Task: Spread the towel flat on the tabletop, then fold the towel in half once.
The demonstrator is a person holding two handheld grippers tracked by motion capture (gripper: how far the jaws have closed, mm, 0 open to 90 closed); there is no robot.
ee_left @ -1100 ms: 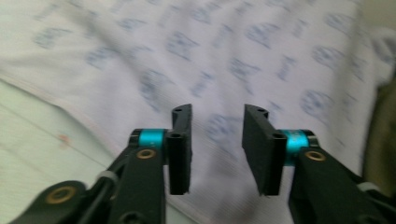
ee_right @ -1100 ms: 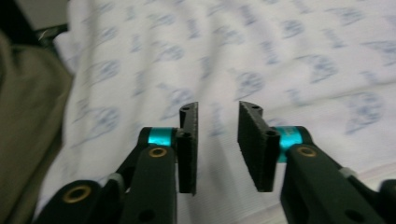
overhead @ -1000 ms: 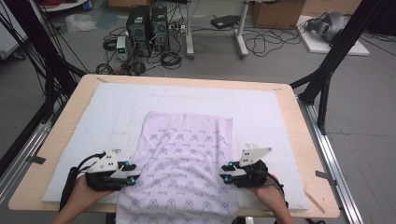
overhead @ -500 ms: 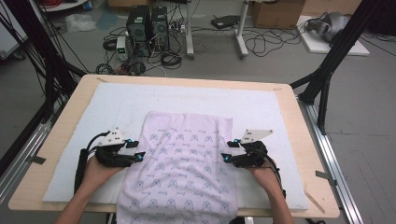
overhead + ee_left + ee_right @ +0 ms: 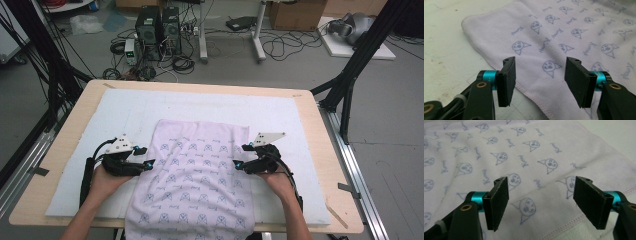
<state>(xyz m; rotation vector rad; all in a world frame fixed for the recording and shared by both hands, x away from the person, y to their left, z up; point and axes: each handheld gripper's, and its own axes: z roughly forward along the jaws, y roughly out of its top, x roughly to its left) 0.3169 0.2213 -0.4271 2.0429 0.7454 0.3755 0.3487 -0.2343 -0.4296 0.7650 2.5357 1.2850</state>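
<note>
A pale lilac towel (image 5: pixel 195 175) printed with small blue faces lies flat on the white mat (image 5: pixel 115 115), its near end hanging over the table's front edge. My left gripper (image 5: pixel 148 164) rests at the towel's left edge and my right gripper (image 5: pixel 237 165) at its right edge, both pointing inward. In the left gripper view the left gripper (image 5: pixel 539 80) stands open over the hemmed towel (image 5: pixel 564 32) edge. In the right gripper view the right gripper (image 5: pixel 546 202) stands open above the towel (image 5: pixel 499 150). Both pairs of jaws have just been opening, with the cloth below them, not pinched.
The mat covers most of a wooden table (image 5: pixel 320 150). Black frame posts (image 5: pixel 350 70) stand at the table's right and left. Computer towers (image 5: pixel 155 25) and cables sit on the floor beyond the far edge.
Both hands slid away from the table's front edge along the towel's sides. Both pairs of jaws have opened wider. The towel lies much as before.
</note>
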